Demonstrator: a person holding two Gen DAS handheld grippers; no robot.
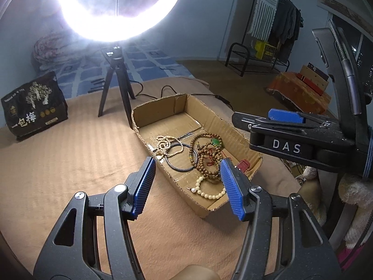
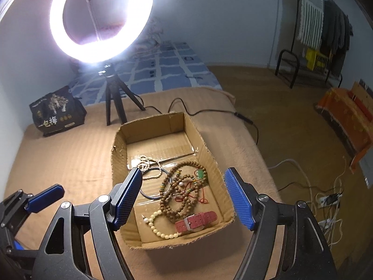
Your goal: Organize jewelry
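A shallow cardboard box (image 1: 235, 135) (image 2: 216, 163) lies on the tan blanket and holds jewelry: brown wooden bead strands (image 1: 207, 154) (image 2: 184, 193), a cream bead strand (image 1: 166, 143) (image 2: 145, 163), a dark bangle (image 1: 180, 168) (image 2: 149, 194), a pearl-like bracelet (image 1: 209, 194) (image 2: 160, 229), a green pendant (image 1: 215, 141) (image 2: 200, 173) and a pink watch strap (image 1: 243, 165) (image 2: 198, 220). My left gripper (image 1: 186, 171) is open and empty above the box's near left side. My right gripper (image 2: 183, 182) is open and empty over the box.
A ring light on a black tripod (image 1: 116, 81) (image 2: 114, 98) stands behind the box, its cable (image 2: 209, 112) trailing right. A black printed bag (image 1: 35, 107) (image 2: 57, 114) sits at the back left. The blanket's edge drops to the floor on the right (image 2: 268, 163).
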